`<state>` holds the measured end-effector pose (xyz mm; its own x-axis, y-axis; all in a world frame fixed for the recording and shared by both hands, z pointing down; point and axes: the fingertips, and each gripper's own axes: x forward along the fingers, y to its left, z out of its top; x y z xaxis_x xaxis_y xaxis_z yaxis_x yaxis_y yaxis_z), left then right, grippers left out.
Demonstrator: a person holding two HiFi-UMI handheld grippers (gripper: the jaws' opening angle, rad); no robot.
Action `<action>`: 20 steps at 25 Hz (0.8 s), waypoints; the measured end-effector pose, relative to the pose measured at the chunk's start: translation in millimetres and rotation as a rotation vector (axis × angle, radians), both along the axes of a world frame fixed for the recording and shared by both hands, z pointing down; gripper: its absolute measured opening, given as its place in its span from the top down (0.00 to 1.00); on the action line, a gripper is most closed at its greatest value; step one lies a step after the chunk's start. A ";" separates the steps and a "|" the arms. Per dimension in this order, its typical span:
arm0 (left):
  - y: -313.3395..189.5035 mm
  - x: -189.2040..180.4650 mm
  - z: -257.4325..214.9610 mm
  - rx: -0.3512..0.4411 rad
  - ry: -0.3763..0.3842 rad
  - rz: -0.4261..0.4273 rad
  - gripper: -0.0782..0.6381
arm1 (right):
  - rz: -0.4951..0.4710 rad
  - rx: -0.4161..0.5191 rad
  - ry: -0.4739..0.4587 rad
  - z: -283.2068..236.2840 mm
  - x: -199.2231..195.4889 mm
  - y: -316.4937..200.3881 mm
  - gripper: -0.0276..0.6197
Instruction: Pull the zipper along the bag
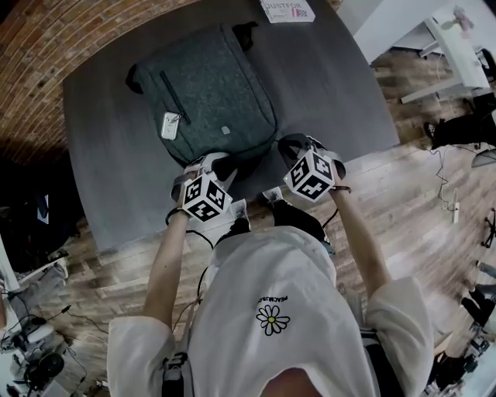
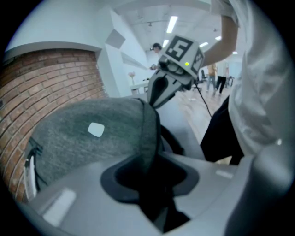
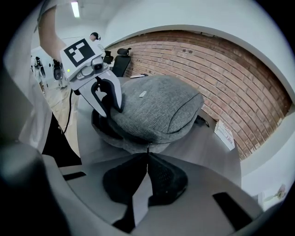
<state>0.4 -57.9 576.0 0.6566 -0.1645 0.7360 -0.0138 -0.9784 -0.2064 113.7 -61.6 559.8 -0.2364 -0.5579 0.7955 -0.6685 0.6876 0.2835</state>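
A grey backpack lies flat on the dark table, its bottom end toward me. My left gripper is at the bag's near left corner. In the left gripper view it is shut on the bag's fabric edge. My right gripper is at the near right corner. In the right gripper view it is shut, its tips meeting on a thin zipper pull at the bag's lower seam. A white tag hangs by the front pocket zipper.
A white printed box lies at the table's far edge. A brick wall borders the table on the left. Wooden floor, cables and a white desk lie to the right. My body stands close to the near table edge.
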 end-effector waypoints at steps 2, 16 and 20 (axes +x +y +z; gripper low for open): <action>-0.6 -0.8 0.2 0.001 -0.002 -0.001 0.72 | 0.023 0.006 -0.029 -2.9 -0.5 0.0 0.95; -2.1 -1.6 1.1 0.001 -0.008 -0.004 0.72 | -0.014 0.031 -0.030 15.4 -15.4 -24.2 0.95; -3.3 -1.8 1.6 0.000 -0.005 -0.005 0.72 | 0.002 0.008 -0.057 13.3 -12.4 -18.6 0.95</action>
